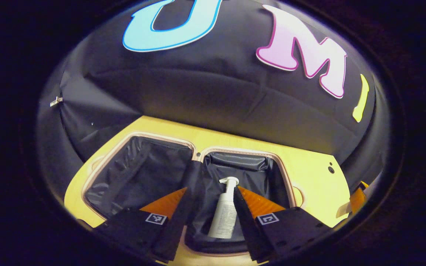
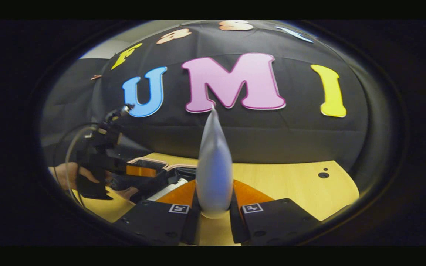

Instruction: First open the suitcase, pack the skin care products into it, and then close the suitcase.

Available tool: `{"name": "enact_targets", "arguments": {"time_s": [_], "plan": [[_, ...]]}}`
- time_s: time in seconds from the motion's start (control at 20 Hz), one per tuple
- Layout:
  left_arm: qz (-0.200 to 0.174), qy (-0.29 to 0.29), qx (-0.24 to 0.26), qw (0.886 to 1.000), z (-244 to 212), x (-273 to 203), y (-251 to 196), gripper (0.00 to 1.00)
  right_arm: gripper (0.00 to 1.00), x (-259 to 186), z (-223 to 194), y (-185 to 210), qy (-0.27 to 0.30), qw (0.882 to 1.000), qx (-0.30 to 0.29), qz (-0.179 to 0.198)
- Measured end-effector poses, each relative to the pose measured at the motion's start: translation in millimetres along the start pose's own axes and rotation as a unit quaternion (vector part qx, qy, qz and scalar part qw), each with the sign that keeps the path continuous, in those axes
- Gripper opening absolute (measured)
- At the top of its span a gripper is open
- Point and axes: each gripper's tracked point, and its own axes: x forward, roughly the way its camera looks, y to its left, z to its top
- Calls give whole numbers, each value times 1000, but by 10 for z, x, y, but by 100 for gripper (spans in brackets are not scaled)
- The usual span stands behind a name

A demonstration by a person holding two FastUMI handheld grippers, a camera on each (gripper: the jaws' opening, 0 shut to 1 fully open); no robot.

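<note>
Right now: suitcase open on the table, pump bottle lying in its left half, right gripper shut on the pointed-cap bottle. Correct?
One thing is off. The pump bottle lies in the right half of the open suitcase, not the left, as the left gripper view shows; the left half has nothing in it there. The rest holds: the right gripper is shut on the pointed-cap bottle, over the table.

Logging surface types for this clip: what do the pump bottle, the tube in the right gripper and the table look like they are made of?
Pump bottle: probably matte white plastic, opaque with little glare. Tube clamped in the right gripper: seemingly frosted, soft plastic, pale with a dull sheen, tapering to a flat crimp. Table: light wood or wood-look board, faint grain, smooth finish.
</note>
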Motion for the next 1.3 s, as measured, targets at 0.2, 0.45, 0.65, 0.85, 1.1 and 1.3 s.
{"name": "enact_targets", "arguments": {"time_s": [0.2,0.45,0.65,0.85,1.1,1.3], "plan": [[12,-28,11,999,81,-443,416,73,41,327,-70,360,37,998,43,28],[12,-36,-61,997,-85,-974,926,74,36,764,-418,570,88,995,27,27],[37,-54,-73,995,-134,-1234,1380,75,31,963,-1089,728,185,982,45,17],[49,-59,-77,994,-149,-1404,1618,77,37,996,-1615,816,257,965,57,5],[52,-61,-70,994,-140,-1513,1752,76,39,1105,-1726,730,289,954,54,-53],[55,-58,-74,994,-179,-1481,1839,77,45,1183,-1591,669,266,958,70,-79]]}}
